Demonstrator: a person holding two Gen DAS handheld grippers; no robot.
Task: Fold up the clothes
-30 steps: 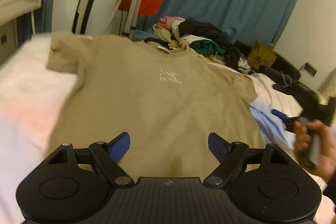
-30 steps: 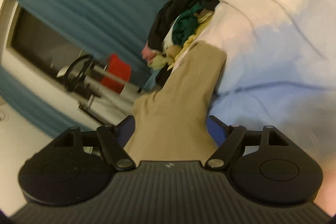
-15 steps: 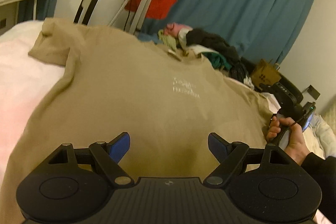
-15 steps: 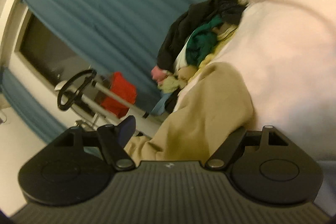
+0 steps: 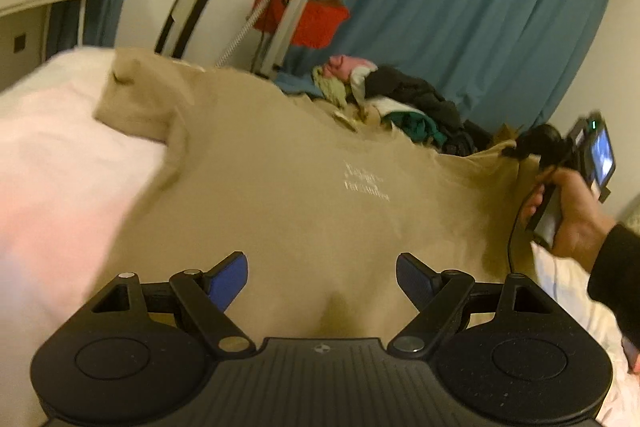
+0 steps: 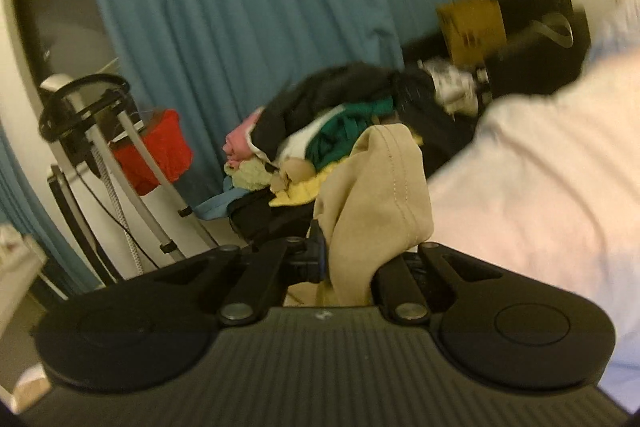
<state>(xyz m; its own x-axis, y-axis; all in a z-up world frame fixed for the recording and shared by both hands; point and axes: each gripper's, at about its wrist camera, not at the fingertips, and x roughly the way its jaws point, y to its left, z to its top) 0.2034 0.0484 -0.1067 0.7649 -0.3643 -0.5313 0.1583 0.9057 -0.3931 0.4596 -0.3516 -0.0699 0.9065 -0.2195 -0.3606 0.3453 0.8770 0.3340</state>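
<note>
A tan T-shirt (image 5: 288,187) with small white chest lettering lies face up on the white bed (image 5: 60,147). My left gripper (image 5: 322,277) hovers open over the shirt's lower middle, its blue pads wide apart with only cloth beneath. At the shirt's right sleeve, a person's hand (image 5: 568,219) holds my right gripper (image 5: 520,151), which lifts that sleeve edge. In the right wrist view my right gripper (image 6: 352,263) is shut on the tan sleeve (image 6: 376,195), and the hemmed cloth bunches up between its fingers.
A heap of mixed clothes (image 5: 392,99) lies past the shirt's collar. Behind it hang blue curtains (image 5: 460,11). A metal stand with a red item (image 5: 312,19) is at the back. A cardboard box (image 6: 472,23) sits by the far wall.
My right gripper went from open around the sleeve to shut on it and raised it. The left gripper stayed open and drifted slightly over the shirt.
</note>
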